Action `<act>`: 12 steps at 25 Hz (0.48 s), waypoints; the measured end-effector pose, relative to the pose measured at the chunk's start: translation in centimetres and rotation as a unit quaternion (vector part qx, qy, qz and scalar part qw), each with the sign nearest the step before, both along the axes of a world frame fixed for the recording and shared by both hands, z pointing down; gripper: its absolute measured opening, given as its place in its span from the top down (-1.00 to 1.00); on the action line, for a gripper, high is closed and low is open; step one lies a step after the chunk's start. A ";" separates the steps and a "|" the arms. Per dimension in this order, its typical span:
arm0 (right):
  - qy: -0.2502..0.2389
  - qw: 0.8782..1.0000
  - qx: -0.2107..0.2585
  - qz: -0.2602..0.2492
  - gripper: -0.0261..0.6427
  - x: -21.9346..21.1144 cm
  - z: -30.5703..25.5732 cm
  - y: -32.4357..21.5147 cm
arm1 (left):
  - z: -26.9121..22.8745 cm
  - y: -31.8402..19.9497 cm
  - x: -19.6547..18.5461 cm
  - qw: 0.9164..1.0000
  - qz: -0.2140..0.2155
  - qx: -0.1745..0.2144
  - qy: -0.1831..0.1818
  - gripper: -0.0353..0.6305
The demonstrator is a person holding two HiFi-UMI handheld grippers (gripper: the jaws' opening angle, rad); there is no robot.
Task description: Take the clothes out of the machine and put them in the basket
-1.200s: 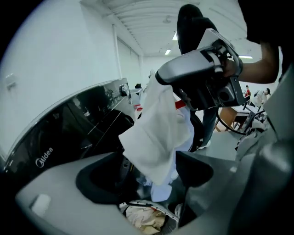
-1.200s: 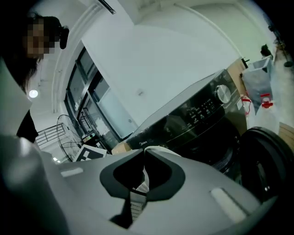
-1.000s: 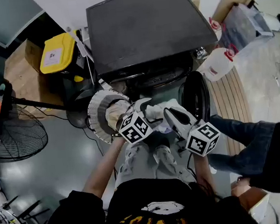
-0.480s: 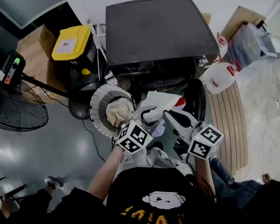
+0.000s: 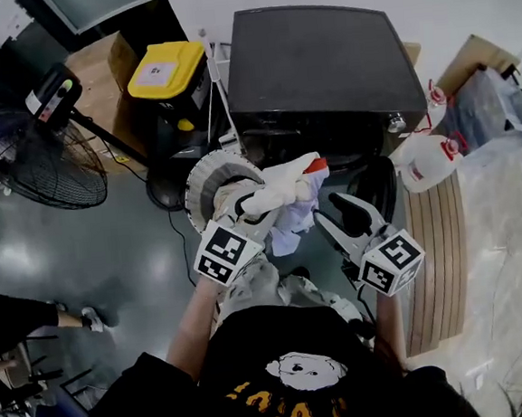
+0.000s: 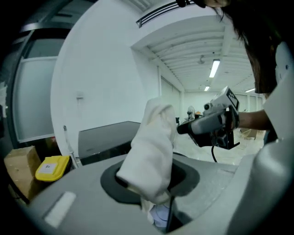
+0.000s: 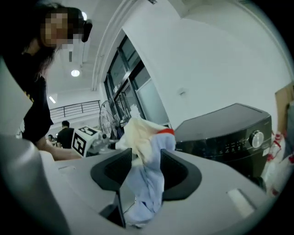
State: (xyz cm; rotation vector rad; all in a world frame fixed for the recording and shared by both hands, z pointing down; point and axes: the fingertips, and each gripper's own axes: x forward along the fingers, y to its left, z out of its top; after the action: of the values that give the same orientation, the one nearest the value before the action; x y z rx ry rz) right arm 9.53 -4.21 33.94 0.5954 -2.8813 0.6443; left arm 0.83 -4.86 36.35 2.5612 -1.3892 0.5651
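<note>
The black washing machine (image 5: 321, 62) stands at the top of the head view, its dark round door (image 5: 374, 184) swung open to the right. A round white basket (image 5: 211, 173) with a cream garment in it sits on the floor left of the door. A bundle of clothes (image 5: 282, 190), white and cream with a red edge and a pale blue piece, hangs between my grippers above the basket's right rim. My left gripper (image 5: 254, 209) is shut on the white cloth (image 6: 149, 156). My right gripper (image 5: 332, 208) is shut on the pale blue cloth (image 7: 147, 183).
A yellow-lidded box (image 5: 169, 70) and a cardboard box (image 5: 94, 68) stand left of the machine. A floor fan (image 5: 39, 163) is at the far left. A white jug (image 5: 429, 161) and a wooden slatted mat (image 5: 436, 242) lie to the right. Another person's leg (image 5: 16, 320) shows at the left edge.
The bundle has come out from the machine's opening and moved left toward the basket with both grippers. The right gripper now trails at the bundle's right edge.
</note>
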 end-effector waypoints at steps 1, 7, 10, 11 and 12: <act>0.018 1.000 -0.002 -0.007 0.27 0.2 1.1 0.1 | -0.6 0.3 -0.5 1.000 -0.011 0.004 -0.002 0.53; 0.102 0.991 -0.022 -0.089 -0.01 -3.1 7.8 1.4 | -4.4 2.2 -4.7 0.997 -0.072 0.032 -0.008 0.53; 0.127 0.983 -0.008 -0.131 -0.02 -6.6 9.9 2.1 | -6.3 3.0 -6.7 0.994 -0.099 0.047 -0.008 0.53; 0.132 0.981 -0.005 -0.145 -0.03 -7.9 10.5 2.2 | -6.8 3.2 -7.4 0.993 -0.108 0.050 -0.009 0.53; 0.138 0.978 -0.002 -0.156 -0.04 -9.4 11.2 2.2 | -7.2 3.4 -8.2 0.992 -0.116 0.053 -0.009 0.53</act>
State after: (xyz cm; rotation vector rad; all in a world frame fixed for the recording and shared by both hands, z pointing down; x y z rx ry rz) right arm 0.16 -1.96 45.14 0.2013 -2.6287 0.4778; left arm -7.36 -1.42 29.16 2.4279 -1.7369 0.4882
